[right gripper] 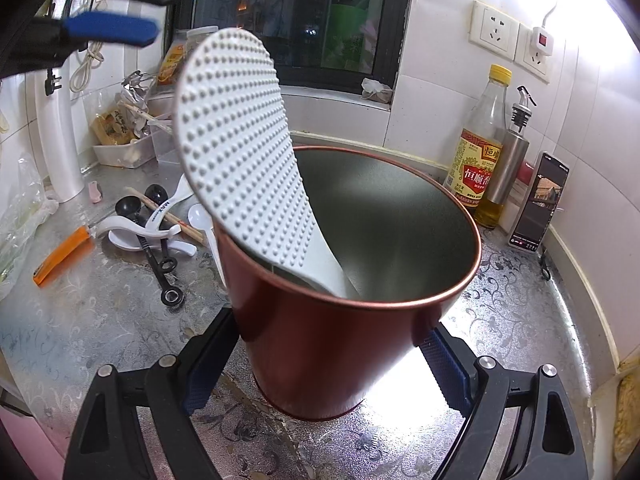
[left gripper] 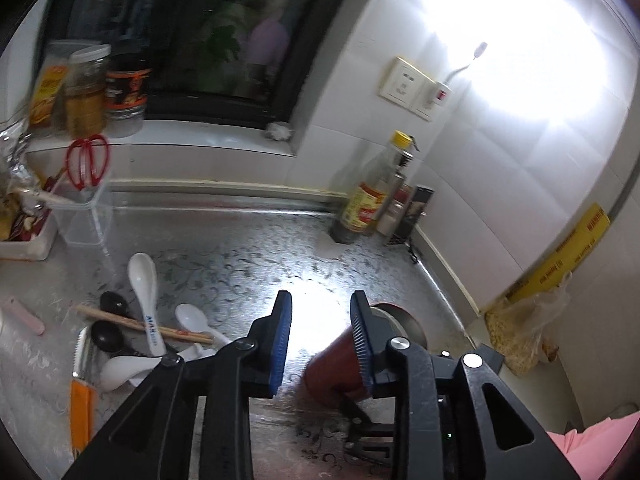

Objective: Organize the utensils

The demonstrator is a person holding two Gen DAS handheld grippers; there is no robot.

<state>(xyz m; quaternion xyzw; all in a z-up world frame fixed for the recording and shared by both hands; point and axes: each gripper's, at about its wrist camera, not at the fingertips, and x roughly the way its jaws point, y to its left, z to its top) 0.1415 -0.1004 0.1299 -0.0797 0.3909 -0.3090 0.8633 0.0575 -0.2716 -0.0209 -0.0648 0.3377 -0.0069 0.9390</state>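
Note:
A red metal cup [right gripper: 320,340] stands on the patterned counter with my right gripper [right gripper: 324,374] shut on its sides. Inside it leans a white dimpled rice paddle [right gripper: 236,152], blade up. My left gripper [left gripper: 320,340] is open with nothing between its blue pads; the cup [left gripper: 336,368] shows just behind its right finger. One blue pad [right gripper: 108,31] of it hangs above and left of the paddle. Left of the cup lies a pile of white spoons [left gripper: 143,280], black spoons [left gripper: 106,336], chopsticks [left gripper: 140,324] and an orange-handled tool [left gripper: 82,416].
A vinegar bottle [right gripper: 480,148], a steel oil pourer [right gripper: 508,160] and a propped phone [right gripper: 538,200] stand in the back right corner. At the back left are a clear tub with red scissors [left gripper: 86,200], a white tray [right gripper: 124,154] and jars [left gripper: 86,92] on the windowsill.

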